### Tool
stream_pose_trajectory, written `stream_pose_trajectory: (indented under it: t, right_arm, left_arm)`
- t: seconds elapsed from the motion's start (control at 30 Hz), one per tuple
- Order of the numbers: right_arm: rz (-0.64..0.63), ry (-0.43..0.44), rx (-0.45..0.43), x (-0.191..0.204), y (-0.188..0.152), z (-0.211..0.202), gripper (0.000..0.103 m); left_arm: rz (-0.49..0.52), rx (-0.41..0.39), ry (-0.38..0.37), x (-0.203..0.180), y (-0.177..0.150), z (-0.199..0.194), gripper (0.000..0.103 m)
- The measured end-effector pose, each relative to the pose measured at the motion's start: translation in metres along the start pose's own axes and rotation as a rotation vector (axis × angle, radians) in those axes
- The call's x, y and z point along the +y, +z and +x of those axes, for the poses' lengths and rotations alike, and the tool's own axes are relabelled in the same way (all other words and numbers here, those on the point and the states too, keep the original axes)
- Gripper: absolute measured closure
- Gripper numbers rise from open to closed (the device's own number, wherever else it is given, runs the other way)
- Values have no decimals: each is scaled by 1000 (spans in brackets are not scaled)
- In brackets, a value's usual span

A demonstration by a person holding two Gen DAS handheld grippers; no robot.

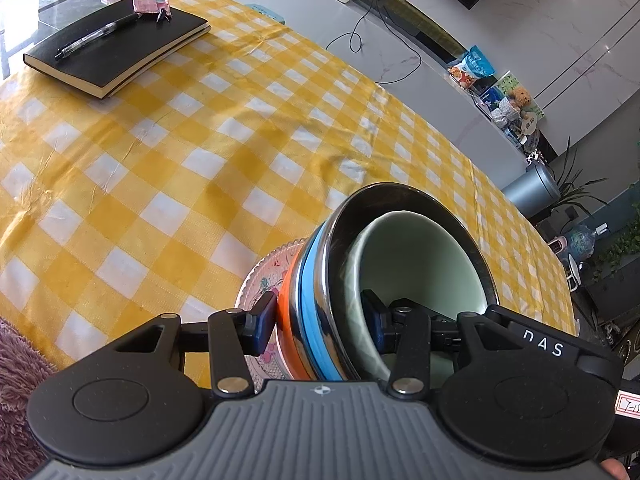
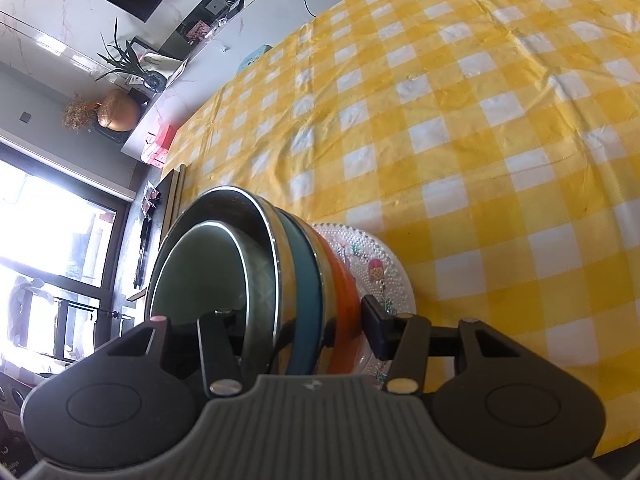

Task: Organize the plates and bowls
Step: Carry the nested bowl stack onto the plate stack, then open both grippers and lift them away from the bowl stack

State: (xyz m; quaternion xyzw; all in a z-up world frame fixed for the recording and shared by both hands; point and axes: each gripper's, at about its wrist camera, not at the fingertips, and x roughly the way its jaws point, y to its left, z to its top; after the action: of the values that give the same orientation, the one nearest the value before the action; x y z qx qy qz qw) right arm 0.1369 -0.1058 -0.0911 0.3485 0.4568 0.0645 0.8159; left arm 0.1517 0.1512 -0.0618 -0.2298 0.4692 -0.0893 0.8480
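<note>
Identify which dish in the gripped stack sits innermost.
The pale green bowl: it nests inside the steel bowl, while the blue and orange dishes and the patterned glass plate lie behind it.

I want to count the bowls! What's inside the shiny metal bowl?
A pale green bowl sits nested inside the metal bowl. It looks empty, but each claw's inner finger covers part of its inside.

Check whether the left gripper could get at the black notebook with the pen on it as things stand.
Probably not right away. The left gripper is shut on the stack of nested bowls and plates, which the right gripper also clamps. The black notebook lies far across the yellow checked tablecloth, with nothing between.
</note>
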Motion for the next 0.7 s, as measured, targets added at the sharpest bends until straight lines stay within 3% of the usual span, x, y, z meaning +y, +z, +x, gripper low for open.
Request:
stream_pose_trajectory:
  t: [0.17, 0.23, 0.33, 0.5, 0.7]
  right_arm:
    - [-48, -25, -25, 8, -3, -5, 49]
    - [-70, -15, -50, 13, -3, -9, 38]
    - [-85, -16, -76, 19, -3, -17, 32]
    - [-95, -7, -107, 24, -6, -33, 32]
    - [-161, -22, -219, 36, -15, -76, 31]
  left_arm:
    - [-1, -11, 16, -1, -1, -1, 48]
    - [-6, -21, 11, 0, -1, -3, 36]
    - [4, -43, 12, -2, -1, -10, 34]
    - [40, -98, 19, -13, 0, -31, 31]
    - [118, -201, 7, -31, -6, -74, 31]
